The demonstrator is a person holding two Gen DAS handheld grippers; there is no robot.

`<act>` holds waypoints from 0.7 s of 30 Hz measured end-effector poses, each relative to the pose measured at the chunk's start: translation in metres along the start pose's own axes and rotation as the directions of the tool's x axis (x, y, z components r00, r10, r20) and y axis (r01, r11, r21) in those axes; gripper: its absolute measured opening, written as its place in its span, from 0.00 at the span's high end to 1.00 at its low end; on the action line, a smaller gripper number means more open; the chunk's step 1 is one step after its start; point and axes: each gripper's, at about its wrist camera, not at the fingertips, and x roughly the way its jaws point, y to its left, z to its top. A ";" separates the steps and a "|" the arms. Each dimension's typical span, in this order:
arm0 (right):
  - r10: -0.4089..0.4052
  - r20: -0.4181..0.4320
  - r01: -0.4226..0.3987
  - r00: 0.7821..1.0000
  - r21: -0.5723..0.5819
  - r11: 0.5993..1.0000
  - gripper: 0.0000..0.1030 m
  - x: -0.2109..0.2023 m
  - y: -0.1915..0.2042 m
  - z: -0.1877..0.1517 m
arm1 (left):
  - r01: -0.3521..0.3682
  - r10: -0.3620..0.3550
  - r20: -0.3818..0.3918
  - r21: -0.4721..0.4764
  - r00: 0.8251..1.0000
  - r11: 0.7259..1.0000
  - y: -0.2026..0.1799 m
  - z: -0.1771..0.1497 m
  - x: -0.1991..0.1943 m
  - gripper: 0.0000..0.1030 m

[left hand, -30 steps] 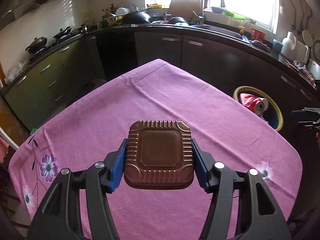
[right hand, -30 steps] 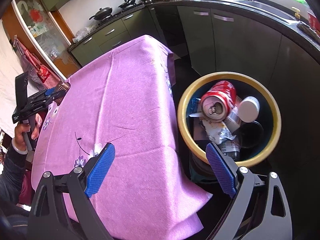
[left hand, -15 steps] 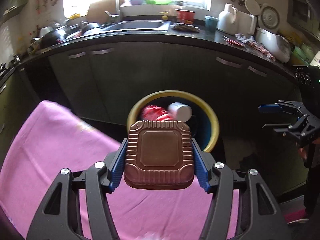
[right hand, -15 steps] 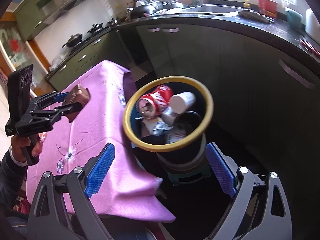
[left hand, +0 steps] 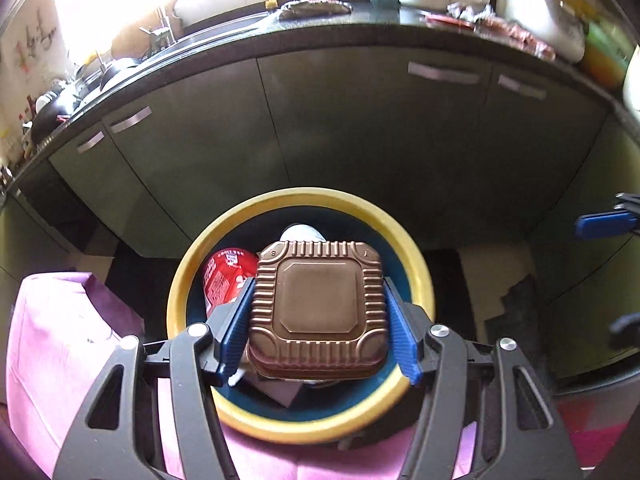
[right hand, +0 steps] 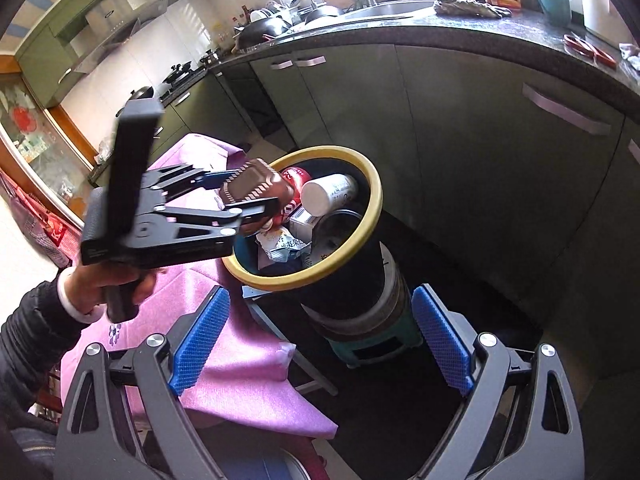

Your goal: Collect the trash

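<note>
While left gripper (left hand: 318, 320) clamps the brown tray (left hand: 318, 304) over the yellow-rimmed bin (left hand: 424, 280), bin looks full; tray may perch on the red can (left hand: 224, 276) and tip out. Right gripper (right hand: 320, 344) open, empty.

No word or number reads clearly. The crushed red drink can (left hand: 224, 280), left of the left gripper's (left hand: 318, 320) pads in the yellow-rimmed bin (left hand: 424, 280), bears small white print too blurred to make out. The crumpled white-and-blue wrapper (right hand: 282, 246), ahead of the right gripper (right hand: 320, 336), shows illegible characters.
</note>
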 end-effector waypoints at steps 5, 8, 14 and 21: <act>0.012 -0.001 -0.012 1.000 0.007 1.000 0.11 0.002 -0.001 0.001 | -0.028 0.028 0.006 0.018 1.000 0.999 -0.001 0.002 0.007 0.27; 0.015 -0.003 -0.015 1.000 0.003 1.000 0.11 0.004 0.003 0.002 | -0.036 0.036 0.013 0.005 0.999 0.999 0.005 -0.002 0.002 0.23; 0.032 -0.001 -0.032 0.999 -0.018 0.999 0.11 0.006 0.017 0.001 | -0.031 0.041 0.070 -0.133 0.997 0.991 0.035 -0.027 -0.053 0.20; 0.103 -0.025 -0.105 0.994 -0.103 0.989 0.11 0.015 0.061 -0.003 | -0.127 0.191 0.157 -0.347 0.969 0.929 0.065 -0.104 -0.166 0.07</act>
